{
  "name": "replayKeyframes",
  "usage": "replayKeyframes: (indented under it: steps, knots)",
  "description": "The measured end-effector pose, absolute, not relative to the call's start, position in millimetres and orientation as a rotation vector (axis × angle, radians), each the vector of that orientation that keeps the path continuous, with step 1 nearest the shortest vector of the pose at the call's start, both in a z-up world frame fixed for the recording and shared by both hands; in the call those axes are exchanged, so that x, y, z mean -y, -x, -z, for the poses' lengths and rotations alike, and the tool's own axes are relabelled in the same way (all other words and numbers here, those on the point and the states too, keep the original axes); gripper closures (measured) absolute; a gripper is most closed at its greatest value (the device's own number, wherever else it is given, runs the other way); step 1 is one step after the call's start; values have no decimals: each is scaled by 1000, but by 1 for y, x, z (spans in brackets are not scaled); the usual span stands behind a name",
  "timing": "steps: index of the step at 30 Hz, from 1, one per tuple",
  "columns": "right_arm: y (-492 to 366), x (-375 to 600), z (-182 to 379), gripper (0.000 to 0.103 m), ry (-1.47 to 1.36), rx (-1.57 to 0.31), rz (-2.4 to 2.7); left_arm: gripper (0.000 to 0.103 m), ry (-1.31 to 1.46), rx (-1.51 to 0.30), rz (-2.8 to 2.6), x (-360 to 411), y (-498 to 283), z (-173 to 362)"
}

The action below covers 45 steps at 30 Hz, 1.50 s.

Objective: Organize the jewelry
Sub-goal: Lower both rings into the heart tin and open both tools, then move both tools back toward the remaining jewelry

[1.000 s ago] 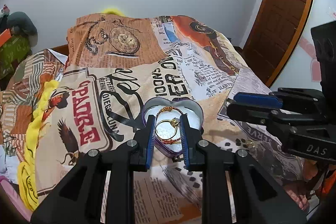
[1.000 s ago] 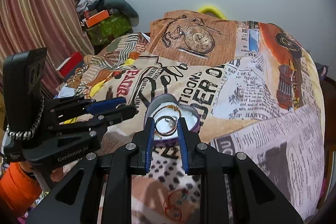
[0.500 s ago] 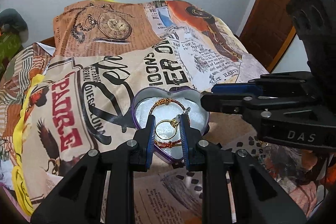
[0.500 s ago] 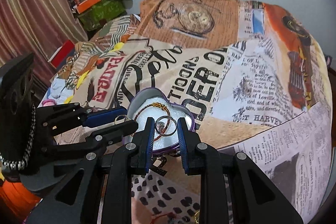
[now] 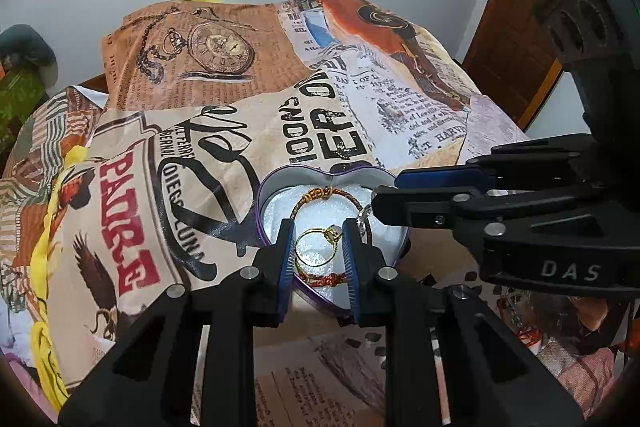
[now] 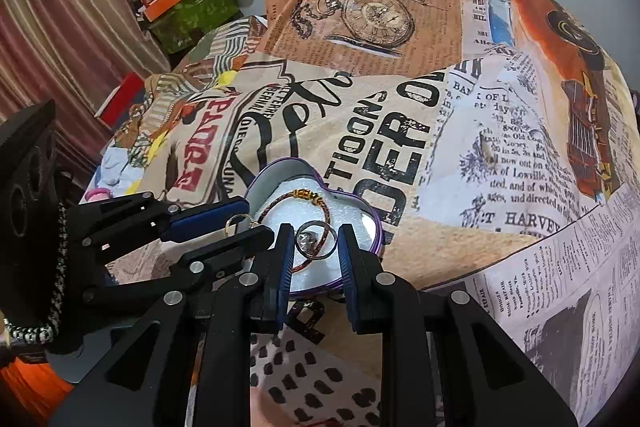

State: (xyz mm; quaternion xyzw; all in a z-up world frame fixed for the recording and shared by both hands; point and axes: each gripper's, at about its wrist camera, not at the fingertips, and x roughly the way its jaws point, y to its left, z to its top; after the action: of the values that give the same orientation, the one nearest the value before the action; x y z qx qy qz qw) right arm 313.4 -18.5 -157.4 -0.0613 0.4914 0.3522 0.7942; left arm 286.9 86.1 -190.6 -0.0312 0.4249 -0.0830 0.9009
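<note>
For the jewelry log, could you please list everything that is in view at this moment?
heart-shaped tin: one, purple with white lining, on the bedspread
braided bracelet: one, red-brown with a gold knot, inside the tin
gold ring: one, gold, over the tin, in the left gripper
silver ring: one, silver, over the tin, in the right gripper
bedspread: one, tan newspaper print, under everything
door: one, brown wood, far right
curtain: one, striped red, far left
left gripper: one, black with blue pads, closed on the gold ring
right gripper: one, black with blue pads, closed on the silver ring
</note>
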Motion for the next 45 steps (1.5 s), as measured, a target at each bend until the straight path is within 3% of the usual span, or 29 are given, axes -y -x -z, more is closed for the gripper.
replayKeyframes:
  steps: [5,29,45]
  knots:
    - [-309,20,151,79,149,-1040,-747,70,61,-872,161,-88,-281,186]
    - [-251,73,98,77,161,-871,-685,64,67,-785,155,-74,-221,122]
    - [-240,113,141,77,199,-971,-623,64,76,-904,231,-31,-213,169]
